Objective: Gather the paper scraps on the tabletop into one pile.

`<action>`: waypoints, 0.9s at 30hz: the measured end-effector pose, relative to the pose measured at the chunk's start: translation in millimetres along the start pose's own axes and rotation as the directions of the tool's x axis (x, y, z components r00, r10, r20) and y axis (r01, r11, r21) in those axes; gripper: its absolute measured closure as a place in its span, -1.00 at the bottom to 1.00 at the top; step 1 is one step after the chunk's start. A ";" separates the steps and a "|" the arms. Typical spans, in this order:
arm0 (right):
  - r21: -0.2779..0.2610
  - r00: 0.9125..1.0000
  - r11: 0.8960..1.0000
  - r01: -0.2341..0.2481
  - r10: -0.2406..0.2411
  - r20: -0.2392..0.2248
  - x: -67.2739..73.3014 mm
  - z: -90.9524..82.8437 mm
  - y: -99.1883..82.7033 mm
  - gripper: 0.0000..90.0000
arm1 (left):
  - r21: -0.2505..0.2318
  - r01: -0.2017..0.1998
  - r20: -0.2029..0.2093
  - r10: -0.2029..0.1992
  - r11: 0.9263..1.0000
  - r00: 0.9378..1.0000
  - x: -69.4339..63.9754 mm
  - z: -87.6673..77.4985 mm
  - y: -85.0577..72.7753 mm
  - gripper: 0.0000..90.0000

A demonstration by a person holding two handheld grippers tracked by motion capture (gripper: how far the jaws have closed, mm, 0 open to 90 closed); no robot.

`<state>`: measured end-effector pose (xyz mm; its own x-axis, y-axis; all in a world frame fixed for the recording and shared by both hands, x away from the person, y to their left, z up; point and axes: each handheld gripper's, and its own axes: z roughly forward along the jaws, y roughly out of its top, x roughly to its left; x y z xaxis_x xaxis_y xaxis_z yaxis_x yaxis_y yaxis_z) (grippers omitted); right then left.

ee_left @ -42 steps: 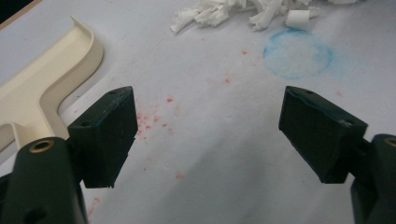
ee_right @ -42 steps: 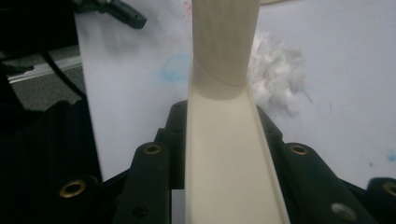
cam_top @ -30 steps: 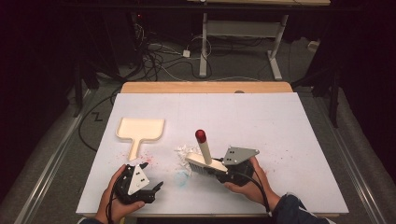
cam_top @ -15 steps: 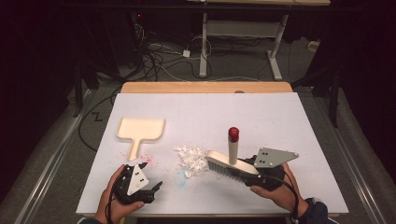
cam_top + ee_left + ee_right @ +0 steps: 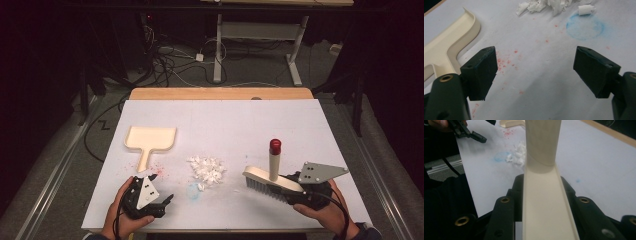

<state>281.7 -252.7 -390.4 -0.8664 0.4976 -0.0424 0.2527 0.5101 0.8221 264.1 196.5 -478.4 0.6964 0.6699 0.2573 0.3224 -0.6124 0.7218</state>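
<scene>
- My right gripper [image 5: 292, 192] is clamped on the brush [image 5: 267, 180]. In the right gripper view the jaws press against both long sides of the cream brush head, with the handle rising straight ahead of the camera.
- In the high view the brush sits at the near right of the table [image 5: 225, 120], bristles down toward the white surface. Its handle stands upright and ends in a red cap [image 5: 275, 146]. I cannot tell whether the bristles touch the surface.
- My left gripper [image 5: 534, 72] has its jaws wide apart with nothing between them — bare white tabletop and red speckles show in the gap. In the high view it rests at the near left edge of the table, in the person's left hand [image 5: 122, 210].
- The pile of white scraps [image 5: 206, 169] lies near the middle of the table, to the left of the brush and apart from it, with a faint blue ring mark [image 5: 585, 26] just beside it.
- The cream dustpan [image 5: 149, 140] lies flat to the left of the pile — its handle points toward the left gripper, and in the left gripper view it lies just beside the left jaw.
</scene>
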 end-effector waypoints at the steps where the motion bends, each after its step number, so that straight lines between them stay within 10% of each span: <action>1: 0.003 1.000 1.000 -0.012 0.012 -0.003 -1.1 -2.7 -2.9 0.50 | 0.001 -0.002 0.000 0.002 1.000 1.000 -0.2 0.1 0.1 -0.58; 12: 0.083 0.992 0.992 -0.093 0.099 -0.074 -14.1 -13.3 -25.7 0.50 | 0.008 -0.004 0.001 0.004 1.000 1.000 -0.9 2.5 1.5 -0.58; 27: 0.293 0.970 0.933 -0.208 0.234 -0.057 -91.6 26.4 -28.1 0.26 | 0.025 -0.022 0.017 0.021 0.999 1.000 -2.6 7.4 2.7 -0.58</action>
<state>365.3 -294.1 -424.6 -0.8061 0.5624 0.1839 0.5424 0.5780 0.6098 267.9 190.0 -481.9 0.7141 0.6493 0.2617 0.3229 -0.6372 0.6998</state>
